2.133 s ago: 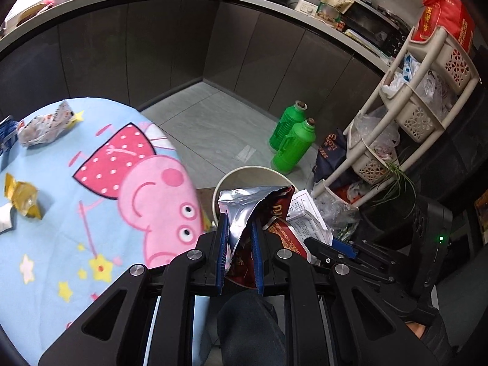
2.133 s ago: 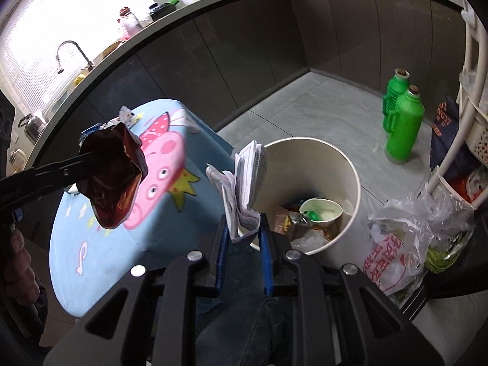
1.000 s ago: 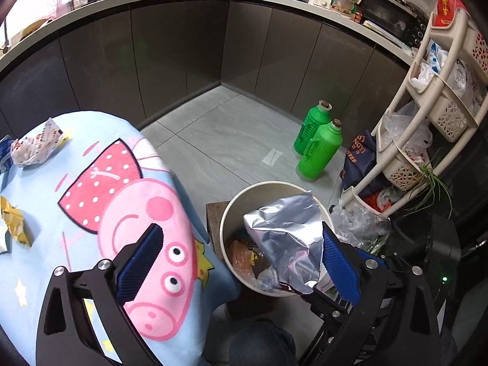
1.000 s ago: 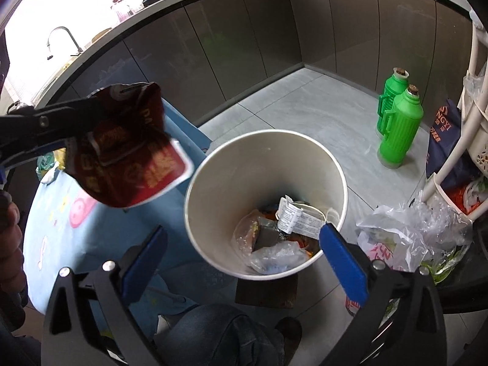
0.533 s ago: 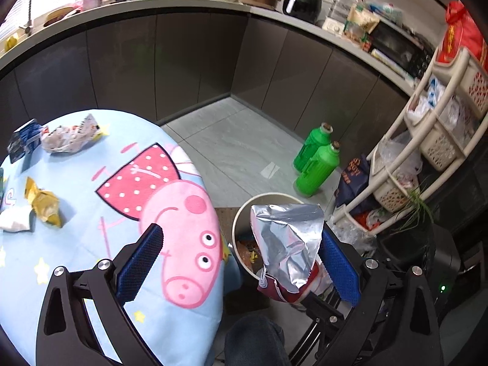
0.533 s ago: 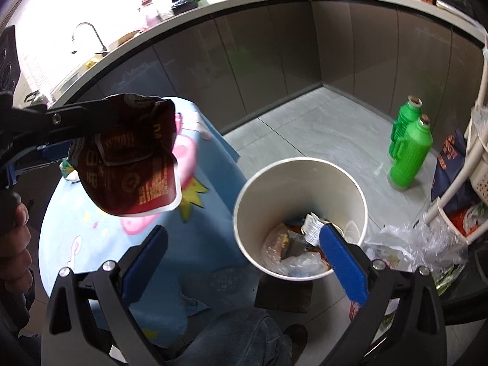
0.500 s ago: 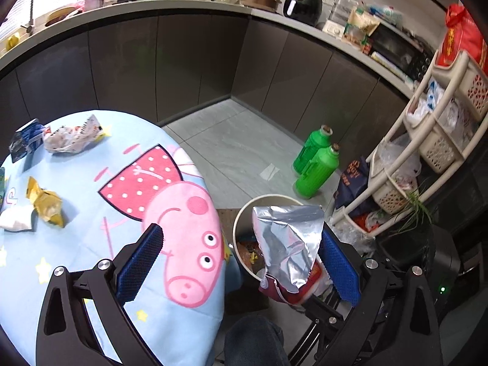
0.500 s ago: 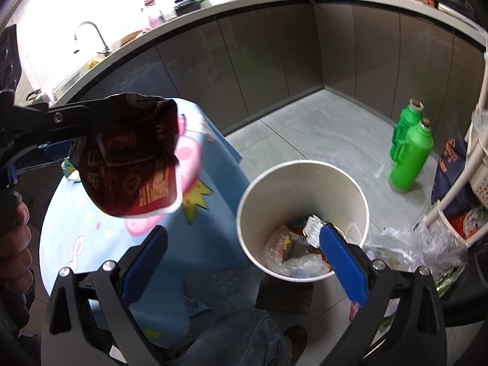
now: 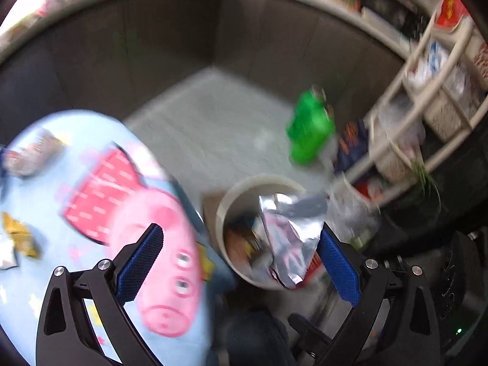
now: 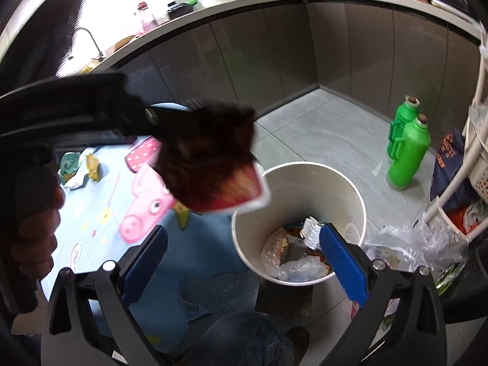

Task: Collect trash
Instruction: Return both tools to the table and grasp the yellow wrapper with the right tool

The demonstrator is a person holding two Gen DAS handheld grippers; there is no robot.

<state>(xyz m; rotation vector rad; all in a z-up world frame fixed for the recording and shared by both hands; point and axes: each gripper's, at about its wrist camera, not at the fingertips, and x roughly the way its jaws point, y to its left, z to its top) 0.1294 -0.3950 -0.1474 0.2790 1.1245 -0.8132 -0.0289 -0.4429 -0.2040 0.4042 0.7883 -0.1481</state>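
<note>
Here the bench (image 10: 91, 213) is a round top under a pale blue cloth printed with a pink cartoon pig, with grey floor tiles and dark grey cabinet fronts running round the far side of the room. On the far right stand two green bottles (image 10: 407, 155) on the floor, just left of a cream basket rack (image 9: 439, 91). A white bin (image 10: 297, 183) stands on the floor just right of the bench, already holding wrappers and clear plastic. A few more wrappers (image 10: 79, 169) lie on the far left part of the cloth.

The left tool (image 9: 241, 262) stands wide open, its blue pads far apart. The snack bag (image 9: 289, 238), red outside and silver inside, hangs against the right pad; in the left wrist view its long axis runs roughly up and down, the silver mouth uppermost, over the bin's opening. In the right wrist view the same bag (image 10: 210, 164) shows blurred and dark red at the tip of the left tool, above and just left of the bin rim. Whether it clings to the pad or is falling cannot be told.

The right tool (image 10: 244, 259) is also spread wide and empty, near the bin, looking down into it. A hand (image 10: 33, 238) grips the left tool's handle at the left edge.
</note>
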